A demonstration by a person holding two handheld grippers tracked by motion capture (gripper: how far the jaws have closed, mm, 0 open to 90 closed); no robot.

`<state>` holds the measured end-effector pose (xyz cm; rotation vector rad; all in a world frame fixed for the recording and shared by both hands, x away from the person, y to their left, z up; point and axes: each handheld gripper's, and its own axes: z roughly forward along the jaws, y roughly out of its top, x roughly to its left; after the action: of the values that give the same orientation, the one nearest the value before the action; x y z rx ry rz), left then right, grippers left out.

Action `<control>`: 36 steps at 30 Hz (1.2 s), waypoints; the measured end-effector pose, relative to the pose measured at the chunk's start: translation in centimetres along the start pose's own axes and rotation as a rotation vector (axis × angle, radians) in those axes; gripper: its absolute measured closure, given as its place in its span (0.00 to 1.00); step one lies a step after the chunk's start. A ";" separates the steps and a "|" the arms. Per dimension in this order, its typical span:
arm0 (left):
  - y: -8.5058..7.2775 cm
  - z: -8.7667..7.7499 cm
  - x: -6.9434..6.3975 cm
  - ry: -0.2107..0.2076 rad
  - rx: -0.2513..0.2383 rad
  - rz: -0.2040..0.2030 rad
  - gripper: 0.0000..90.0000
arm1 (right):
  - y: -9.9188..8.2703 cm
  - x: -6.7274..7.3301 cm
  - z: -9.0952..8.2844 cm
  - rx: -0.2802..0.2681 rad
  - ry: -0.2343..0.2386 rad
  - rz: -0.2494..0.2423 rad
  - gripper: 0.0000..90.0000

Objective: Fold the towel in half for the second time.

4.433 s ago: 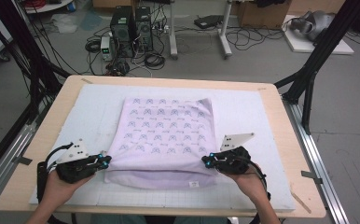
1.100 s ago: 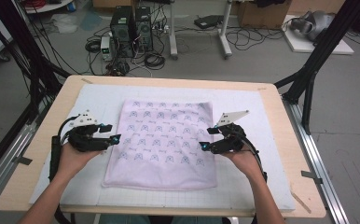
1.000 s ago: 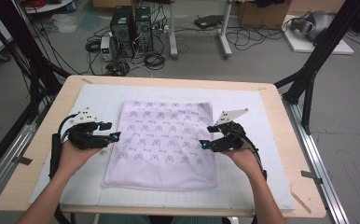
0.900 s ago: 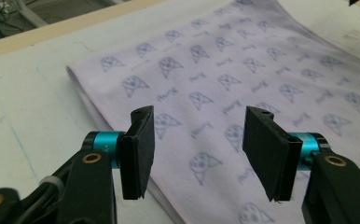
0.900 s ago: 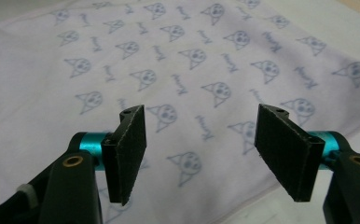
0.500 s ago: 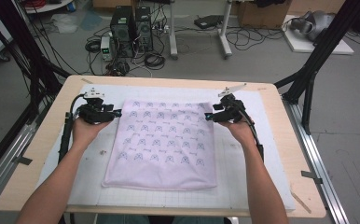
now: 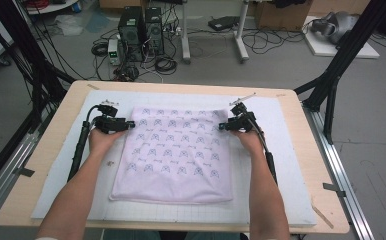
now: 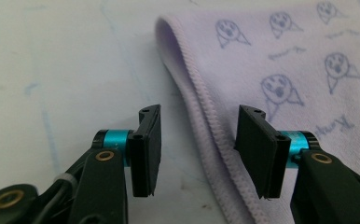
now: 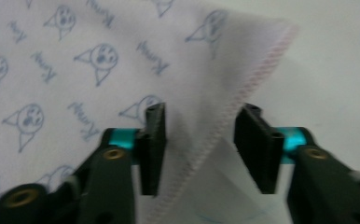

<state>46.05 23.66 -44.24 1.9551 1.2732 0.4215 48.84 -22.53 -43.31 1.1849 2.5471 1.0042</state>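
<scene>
A folded lilac cloth (image 7: 173, 150) printed with small blue figures lies flat on the white mat (image 7: 291, 150). My left gripper (image 7: 130, 123) is at the cloth's far left corner. In the left gripper view its jaws (image 8: 199, 149) straddle the stitched hem (image 8: 206, 140) without pressing it, and they have just been closing. My right gripper (image 7: 222, 126) is at the far right corner. Its jaws (image 9: 200, 147) have also just been closing, with the cloth's hemmed edge (image 9: 225, 121) loose between them.
The mat covers a wooden table (image 7: 36, 165) with bare wood along its edges. Black frame struts (image 7: 338, 65) rise at the far right and far left. Computers (image 7: 141, 25) and cables sit on the floor beyond the table.
Both hands have moved away from me along the cloth's sides, from its middle to its far corners, and come down lower. The right jaws stand closer together. The cloth has not shifted.
</scene>
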 end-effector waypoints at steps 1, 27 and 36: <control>0.0 0.1 -0.2 -0.031 -0.003 -0.003 0.74 | -0.1 0.2 0.2 -0.003 0.002 -0.004 0.78; -6.7 -9.2 -2.7 -0.217 0.006 0.142 0.64 | -6.9 5.5 -7.6 -0.073 0.187 -0.087 0.61; -1.2 -8.4 -2.0 -0.196 -0.086 0.076 0.48 | -2.9 4.4 -8.4 -0.150 0.146 -0.068 0.46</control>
<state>39.11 25.58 -39.26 1.9246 1.0429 0.3081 40.75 -24.97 -38.14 1.0138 2.5458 1.2837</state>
